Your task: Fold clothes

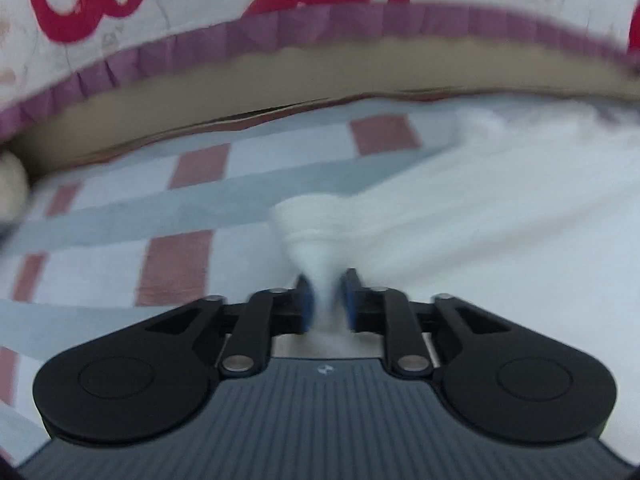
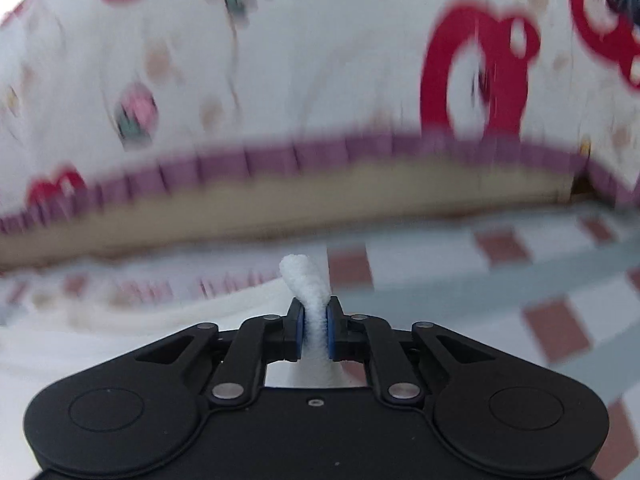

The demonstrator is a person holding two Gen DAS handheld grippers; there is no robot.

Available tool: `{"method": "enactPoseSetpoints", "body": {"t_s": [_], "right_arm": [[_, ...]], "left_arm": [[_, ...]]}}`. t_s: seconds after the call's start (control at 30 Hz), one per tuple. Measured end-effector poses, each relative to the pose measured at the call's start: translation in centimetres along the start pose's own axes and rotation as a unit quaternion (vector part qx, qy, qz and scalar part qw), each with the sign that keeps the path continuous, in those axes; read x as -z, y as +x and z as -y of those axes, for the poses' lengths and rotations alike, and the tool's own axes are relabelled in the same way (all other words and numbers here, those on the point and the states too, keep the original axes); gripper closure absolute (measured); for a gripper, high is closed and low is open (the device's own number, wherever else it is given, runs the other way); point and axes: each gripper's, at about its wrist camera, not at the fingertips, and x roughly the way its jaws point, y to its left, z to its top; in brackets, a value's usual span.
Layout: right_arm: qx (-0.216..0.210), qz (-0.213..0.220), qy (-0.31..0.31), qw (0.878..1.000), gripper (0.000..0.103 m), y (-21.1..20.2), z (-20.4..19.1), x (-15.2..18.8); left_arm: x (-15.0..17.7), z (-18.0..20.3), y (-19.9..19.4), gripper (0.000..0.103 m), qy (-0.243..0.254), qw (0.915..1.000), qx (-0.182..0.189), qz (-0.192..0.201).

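White fuzzy garment [image 1: 500, 208] lies spread on checked sheet [image 1: 120, 216], bulk to right in left wrist view and to left [image 2: 120, 320] in right wrist view, so it spans between the two grippers. Long axis hard to call w/ the blur; can't tell which way it points. Left gripper [image 1: 326, 300] clenched on a bunched tuft of it, tuft sticking fwd past the blue pads [image 1: 306, 300]. Right gripper [image 2: 314, 330] likewise clamped on a twisted tuft, tip standing upright beyond the jaws. Garment's far edge runs near tan mattress side [image 1: 280, 76]. Purple frill [image 1: 360, 20] and red-print bedding [image 2: 320, 40] hang above that. Bare sheet open left of left gripper and right [image 2: 520, 280] of right gripper.
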Motion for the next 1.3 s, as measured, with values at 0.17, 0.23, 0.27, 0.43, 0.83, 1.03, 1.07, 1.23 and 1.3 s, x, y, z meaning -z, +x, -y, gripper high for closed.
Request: {"method": "enactPoseSetpoints", "body": {"t_s": [0.17, 0.23, 0.27, 0.43, 0.83, 1.03, 1.07, 1.23, 1.3], "right_arm": [[0.063, 0.014, 0.033, 0.997, 0.055, -1.9, 0.6, -0.7], [0.011, 0.035, 0.031, 0.999, 0.055, -3.2, -0.5, -1.6], [-0.033, 0.033, 0.020, 0.999, 0.056, -3.2, -1.6, -1.9], [-0.171, 0.017, -0.072, 0.982, 0.060, -1.6, -8.5, -3.5], [-0.205, -0.214, -0.154, 0.943, 0.061, 10.3, -13.8, -4.8], [-0.296, -0.268, -0.137, 0.907, 0.067, 9.7, -14.1, -4.0], [-0.295, -0.267, -0.145, 0.906, 0.067, 9.6, -14.3, -3.7], [-0.300, -0.241, -0.155, 0.910, 0.071, 10.5, -15.6, -2.5], [-0.303, -0.226, -0.189, 0.906, 0.071, 10.6, -16.7, -1.9]], "left_arm": [[0.3, -0.9, -3.7, 0.068, -0.026, 0.9990, -0.003, 0.035], [0.4, -1.2, -5.3, 0.064, -0.039, 0.9979, 0.010, 0.050], [0.4, -1.2, -5.7, 0.064, -0.045, 0.9973, 0.021, 0.055], [0.7, 0.1, -6.3, 0.064, -0.057, 0.9942, 0.063, 0.066], [-4.1, 4.9, -3.7, 0.063, 0.075, 0.9850, 0.123, 0.096], [-4.6, 5.1, -1.3, 0.081, 0.054, 0.9829, 0.164, 0.065], [-4.5, 5.1, -1.1, 0.081, 0.049, 0.9829, 0.167, 0.062], [-4.3, 5.5, -0.8, 0.081, 0.041, 0.9824, 0.175, 0.051], [-4.2, 5.9, -1.4, 0.081, 0.048, 0.9816, 0.176, 0.055]]}}
